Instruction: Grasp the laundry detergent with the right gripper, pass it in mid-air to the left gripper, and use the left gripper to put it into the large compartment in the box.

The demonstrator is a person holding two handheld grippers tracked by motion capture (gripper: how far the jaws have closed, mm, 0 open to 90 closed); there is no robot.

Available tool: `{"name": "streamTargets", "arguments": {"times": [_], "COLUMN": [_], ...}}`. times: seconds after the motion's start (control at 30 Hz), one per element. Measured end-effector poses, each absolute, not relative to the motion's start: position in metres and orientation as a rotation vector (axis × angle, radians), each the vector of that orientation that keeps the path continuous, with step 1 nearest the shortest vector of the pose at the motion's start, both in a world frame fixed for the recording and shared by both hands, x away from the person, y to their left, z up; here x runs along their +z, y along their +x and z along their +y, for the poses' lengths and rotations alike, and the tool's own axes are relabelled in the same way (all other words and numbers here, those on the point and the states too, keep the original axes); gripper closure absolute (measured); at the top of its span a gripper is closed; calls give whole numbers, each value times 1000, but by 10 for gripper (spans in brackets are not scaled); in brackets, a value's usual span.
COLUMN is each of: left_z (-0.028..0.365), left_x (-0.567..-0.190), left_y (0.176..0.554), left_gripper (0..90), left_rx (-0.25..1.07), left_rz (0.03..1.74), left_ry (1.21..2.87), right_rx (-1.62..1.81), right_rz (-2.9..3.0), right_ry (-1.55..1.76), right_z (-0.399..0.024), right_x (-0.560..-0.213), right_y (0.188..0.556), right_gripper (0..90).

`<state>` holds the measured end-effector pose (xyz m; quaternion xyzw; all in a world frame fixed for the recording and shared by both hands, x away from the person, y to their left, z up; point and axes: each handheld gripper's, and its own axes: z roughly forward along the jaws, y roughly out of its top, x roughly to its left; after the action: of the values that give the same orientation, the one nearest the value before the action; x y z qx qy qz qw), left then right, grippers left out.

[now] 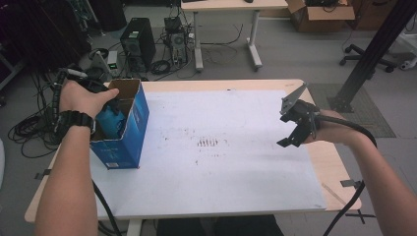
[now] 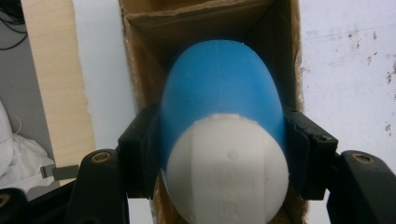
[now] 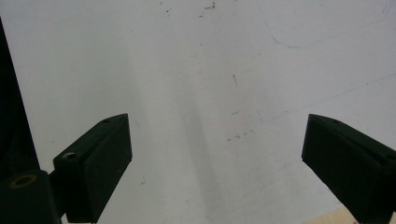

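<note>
High view first, at its left: the left hand (image 1: 81, 96) hangs over the open top of a blue cardboard box (image 1: 129, 132) that stands near the left edge of the surface (image 1: 221, 167). Its tool reaches down into the opening, and a blue bottle (image 1: 112, 120) shows inside the box beneath the hand. Left gripper view explains the hold: the left tool (image 2: 223, 144) is clamped on the bottle (image 2: 219, 93) from both sides, the black pads pressing the blue body just behind the white cap (image 2: 228, 163), which points back at the camera. Held that way, base foremost and lengthwise, the bottle lines up with the narrow brown shaft of the box (image 2: 140, 70), whose walls sit close on either side; judging by that, the bottle is being lowered into the box rather than taken out, though the pictures alone cannot settle it. Farther right in the high view, the right tool (image 1: 295, 129) hovers well apart over the white sheet, seemingly waiting. Right gripper view shows that tool (image 3: 215, 154) with jaws wide apart and nothing between them, just the stained sheet below.
</note>
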<state>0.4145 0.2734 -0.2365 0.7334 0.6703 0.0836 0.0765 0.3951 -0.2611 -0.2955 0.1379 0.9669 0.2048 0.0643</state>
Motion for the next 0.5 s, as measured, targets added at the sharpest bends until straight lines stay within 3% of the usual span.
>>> {"name": "streamTargets", "arguments": {"times": [0.5], "left_z": [273], "left_x": [-260], "left_y": [414], "left_gripper": [379], "left_rx": [231], "left_rz": [2013], "left_ry": [2218], "right_rx": [610], "right_rz": [2922], "right_ry": [415], "right_z": [-260], "right_x": [-297], "right_y": [394], "right_gripper": [82]}}
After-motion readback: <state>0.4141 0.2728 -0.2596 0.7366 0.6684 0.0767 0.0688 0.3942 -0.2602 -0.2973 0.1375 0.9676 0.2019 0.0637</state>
